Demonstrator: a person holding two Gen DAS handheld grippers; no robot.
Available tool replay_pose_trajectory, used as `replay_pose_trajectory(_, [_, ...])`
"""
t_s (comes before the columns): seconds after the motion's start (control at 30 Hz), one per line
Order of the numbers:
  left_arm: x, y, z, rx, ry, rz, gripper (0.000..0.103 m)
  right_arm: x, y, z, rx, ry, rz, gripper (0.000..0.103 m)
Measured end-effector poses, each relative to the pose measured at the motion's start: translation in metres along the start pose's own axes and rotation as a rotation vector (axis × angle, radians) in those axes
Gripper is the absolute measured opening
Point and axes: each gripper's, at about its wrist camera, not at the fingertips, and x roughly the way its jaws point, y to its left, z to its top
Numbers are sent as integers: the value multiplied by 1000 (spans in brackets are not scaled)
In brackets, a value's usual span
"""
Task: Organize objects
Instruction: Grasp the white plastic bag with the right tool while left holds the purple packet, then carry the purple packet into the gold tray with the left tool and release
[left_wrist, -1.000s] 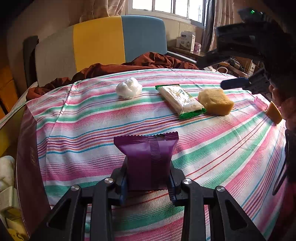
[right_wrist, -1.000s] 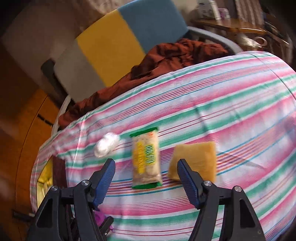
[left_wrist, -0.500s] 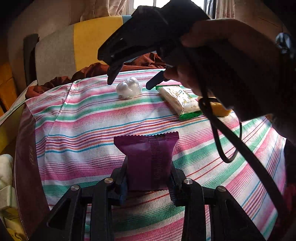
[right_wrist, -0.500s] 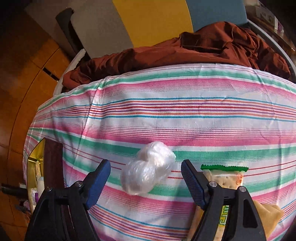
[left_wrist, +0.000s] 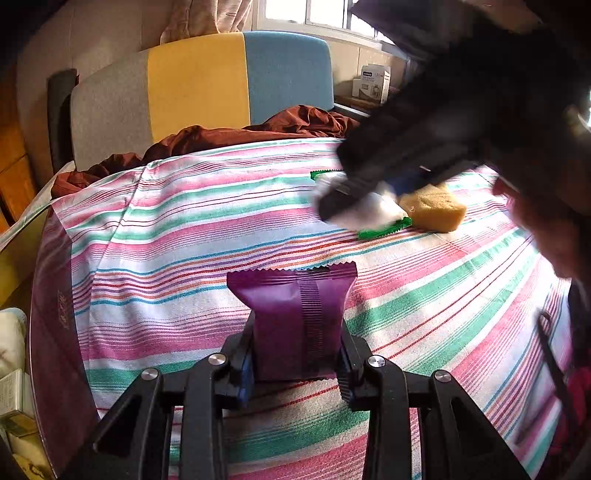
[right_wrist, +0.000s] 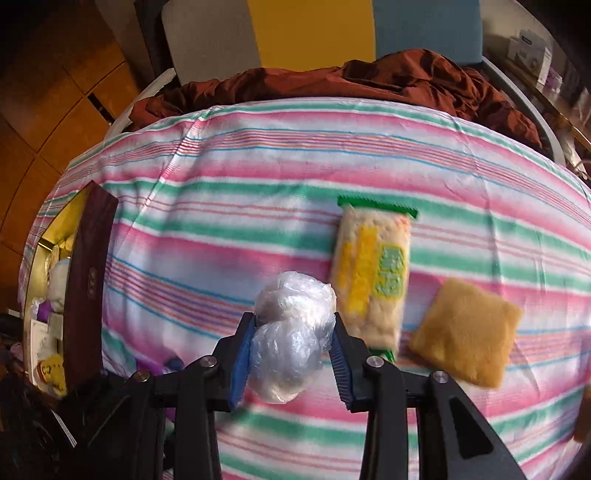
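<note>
My left gripper (left_wrist: 295, 363) is shut on a purple snack packet (left_wrist: 295, 314) and holds it upright just above the striped tablecloth (left_wrist: 184, 229). My right gripper (right_wrist: 291, 354) is shut on a crumpled clear plastic bag (right_wrist: 291, 332), lifted above the cloth. It also shows in the left wrist view (left_wrist: 364, 195), blurred, over the far items. A green-edged cracker packet (right_wrist: 373, 277) and a yellow sponge (right_wrist: 467, 332) lie on the cloth to the right of the bag.
A dark red box wall (right_wrist: 86, 280) stands at the table's left edge, with small items beyond it. A rust-brown cloth (right_wrist: 351, 79) lies on a grey, yellow and blue chair (left_wrist: 199, 85) behind the table.
My right gripper closed on the plastic bag and lifted it off the cloth, moving right and toward the cracker packet. My left gripper has not moved with the purple packet.
</note>
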Motion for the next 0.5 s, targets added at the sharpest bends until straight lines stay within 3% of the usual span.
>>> replay_pose_trajectory(0.13, [0,-2,0,6,0,6,37,-3,-21,-37,76,39,-22,38])
replay_pose_trajectory(0.5, [2,-8,0,35,3,36,36,4,-19,-33,44,2,-109,38])
